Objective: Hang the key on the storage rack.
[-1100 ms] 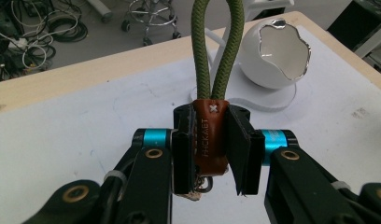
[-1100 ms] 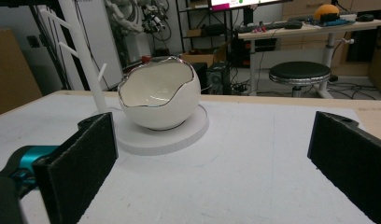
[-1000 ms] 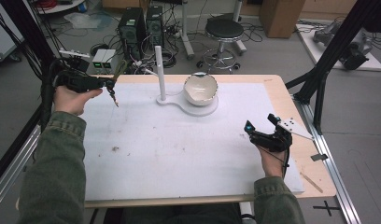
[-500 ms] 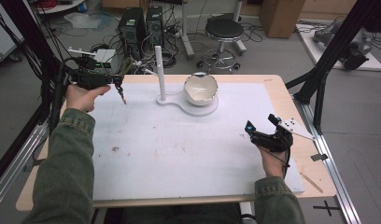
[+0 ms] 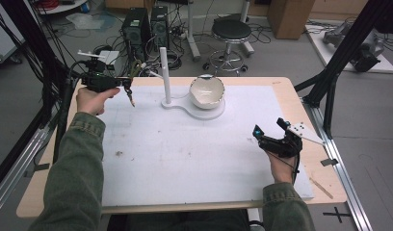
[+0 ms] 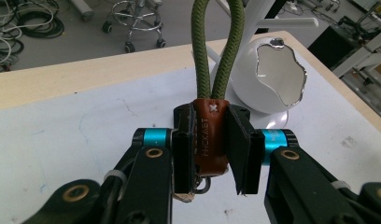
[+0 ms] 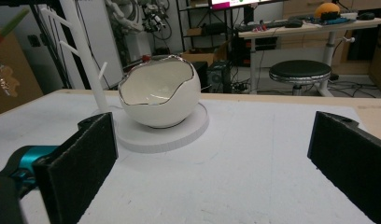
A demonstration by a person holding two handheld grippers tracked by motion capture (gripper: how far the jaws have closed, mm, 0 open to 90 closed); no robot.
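The left gripper (image 5: 128,89), clamped on a keychain (image 6: 211,135), has moved closer to the white stand (image 5: 164,77) since 1 second ago; the right gripper (image 5: 271,127) stays open, unmoved.

So it's a light wood table (image 5: 300,103) with a big white mat (image 5: 185,159) covering most of the top, leaving wood strips along the edges. Toward the far edge, around the middle, a white stand base (image 5: 204,111) sits on the mat with a thin post (image 5: 164,72) rising from it and an eggshell-shaped bowl (image 5: 207,90) on its round part. A few dark smudges (image 5: 119,154) mark the mat near the left edge.
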